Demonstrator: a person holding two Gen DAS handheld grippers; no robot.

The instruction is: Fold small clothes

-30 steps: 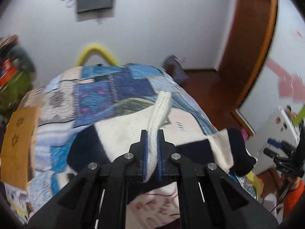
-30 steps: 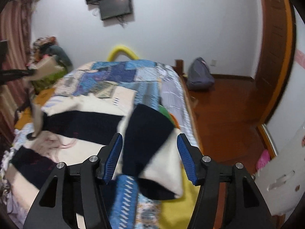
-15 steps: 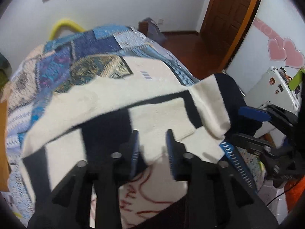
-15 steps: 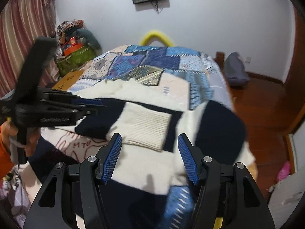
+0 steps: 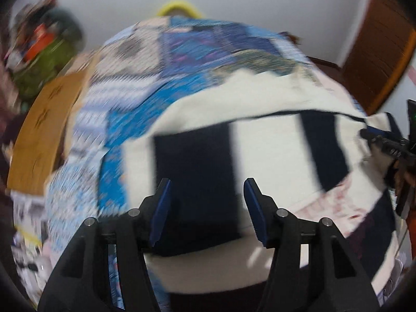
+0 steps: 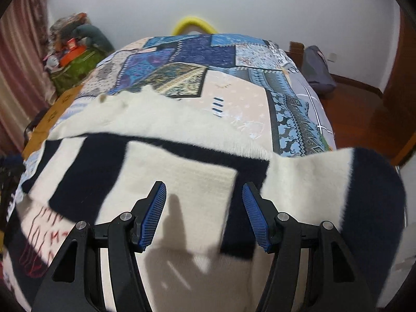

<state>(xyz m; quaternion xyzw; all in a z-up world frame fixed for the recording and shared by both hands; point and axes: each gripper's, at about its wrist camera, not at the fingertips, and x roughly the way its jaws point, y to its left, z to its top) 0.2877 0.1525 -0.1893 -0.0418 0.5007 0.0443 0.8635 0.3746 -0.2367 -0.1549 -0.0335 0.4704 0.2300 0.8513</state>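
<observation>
A cream and navy knit sweater point(image 6: 197, 140) lies spread on the patchwork bed; it also fills the left wrist view point(image 5: 270, 143), which is blurred. A cream sleeve point(image 6: 187, 189) is folded across its middle. A second sleeve point(image 6: 358, 182) with a navy end hangs at the right. My right gripper point(image 6: 204, 215) is open and empty just above the folded sleeve. My left gripper point(image 5: 205, 208) is open and empty over a navy block of the sweater. The right gripper also shows at the right edge of the left wrist view point(image 5: 390, 143).
The bed has a blue patchwork cover point(image 6: 208, 59). A wooden board point(image 5: 44, 135) lies along its left side. A pile of clothes and bags point(image 6: 75, 49) sits at the far left. A grey backpack point(image 6: 317, 67) rests on the wooden floor at the right, by a brown door point(image 5: 374, 44).
My left gripper let go of the cream sleeve, which now lies folded across the sweater, and opened wide. Both grippers moved back over the sweater's near side.
</observation>
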